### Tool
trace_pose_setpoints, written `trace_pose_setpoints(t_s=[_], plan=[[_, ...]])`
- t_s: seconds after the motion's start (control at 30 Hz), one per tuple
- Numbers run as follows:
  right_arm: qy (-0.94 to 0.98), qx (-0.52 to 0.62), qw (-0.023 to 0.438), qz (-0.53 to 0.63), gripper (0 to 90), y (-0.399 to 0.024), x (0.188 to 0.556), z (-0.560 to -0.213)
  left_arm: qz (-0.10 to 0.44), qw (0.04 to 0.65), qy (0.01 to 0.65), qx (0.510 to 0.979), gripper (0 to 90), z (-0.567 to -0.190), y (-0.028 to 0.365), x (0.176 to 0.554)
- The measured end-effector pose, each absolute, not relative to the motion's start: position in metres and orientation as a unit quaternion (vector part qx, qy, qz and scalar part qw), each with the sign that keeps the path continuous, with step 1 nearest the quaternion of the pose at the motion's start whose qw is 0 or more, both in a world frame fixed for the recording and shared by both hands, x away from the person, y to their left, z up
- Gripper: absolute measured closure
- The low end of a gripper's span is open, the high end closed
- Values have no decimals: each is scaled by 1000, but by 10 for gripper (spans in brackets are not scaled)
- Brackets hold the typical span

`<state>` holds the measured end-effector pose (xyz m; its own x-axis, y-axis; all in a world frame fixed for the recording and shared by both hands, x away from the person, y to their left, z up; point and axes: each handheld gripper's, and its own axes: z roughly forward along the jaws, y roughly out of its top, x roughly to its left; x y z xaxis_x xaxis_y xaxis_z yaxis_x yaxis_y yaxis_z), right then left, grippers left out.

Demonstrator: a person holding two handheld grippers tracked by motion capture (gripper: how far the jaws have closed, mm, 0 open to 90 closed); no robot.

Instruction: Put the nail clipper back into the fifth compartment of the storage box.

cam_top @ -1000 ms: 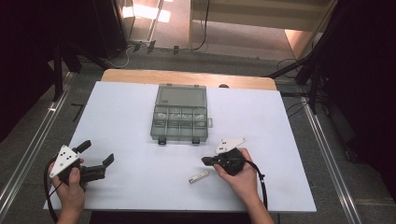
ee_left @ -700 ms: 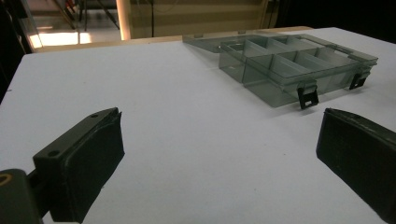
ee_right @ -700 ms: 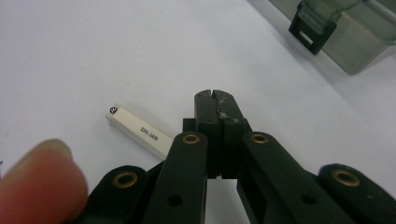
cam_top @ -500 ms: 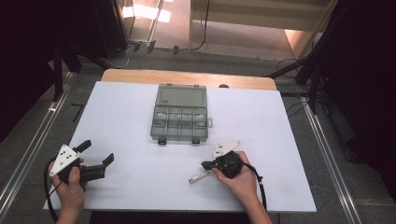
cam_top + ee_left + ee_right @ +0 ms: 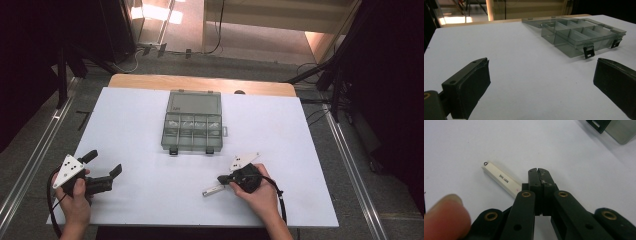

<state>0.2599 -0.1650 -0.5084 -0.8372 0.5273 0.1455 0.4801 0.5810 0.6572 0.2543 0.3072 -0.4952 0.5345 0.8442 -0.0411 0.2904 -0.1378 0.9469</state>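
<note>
Right gripper (image 5: 537,171): jaws pressed together, nothing between them, tips low over the white table (image 5: 135,120). A small white bar (image 5: 500,178) with printed lettering lies flat just beside the tips. It looks light, stiff and smooth, likely to skid; best pinched across its narrow sides, mid-length. Left gripper (image 5: 541,82): jaws wide, holding nothing. Farther off, a clear compartment box (image 5: 193,126), lid open.

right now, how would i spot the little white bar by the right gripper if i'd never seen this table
Start from the white table and find the grey compartment box at its middle. Come toward the near edge, to the right gripper in the person's hand. The white bar lies flat just left of its shut tip: slim, rectangular, with small dark lettering, the lone loose item on the sheet.
</note>
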Motion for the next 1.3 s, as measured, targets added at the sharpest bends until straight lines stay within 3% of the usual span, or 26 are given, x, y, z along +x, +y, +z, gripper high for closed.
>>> trace_pose_setpoints(t_s=[0.93,1.13,1.3], plan=[[900,268,19,342,889,-166,231,-501,265,520,401,706,4,-495,307,254],[903,262,15,341,642,-163,232,-490,265,520,402,705,4,-495,307,255],[906,251,11,339,234,-155,230,-483,264,520,402,706,4,-495,307,255]])
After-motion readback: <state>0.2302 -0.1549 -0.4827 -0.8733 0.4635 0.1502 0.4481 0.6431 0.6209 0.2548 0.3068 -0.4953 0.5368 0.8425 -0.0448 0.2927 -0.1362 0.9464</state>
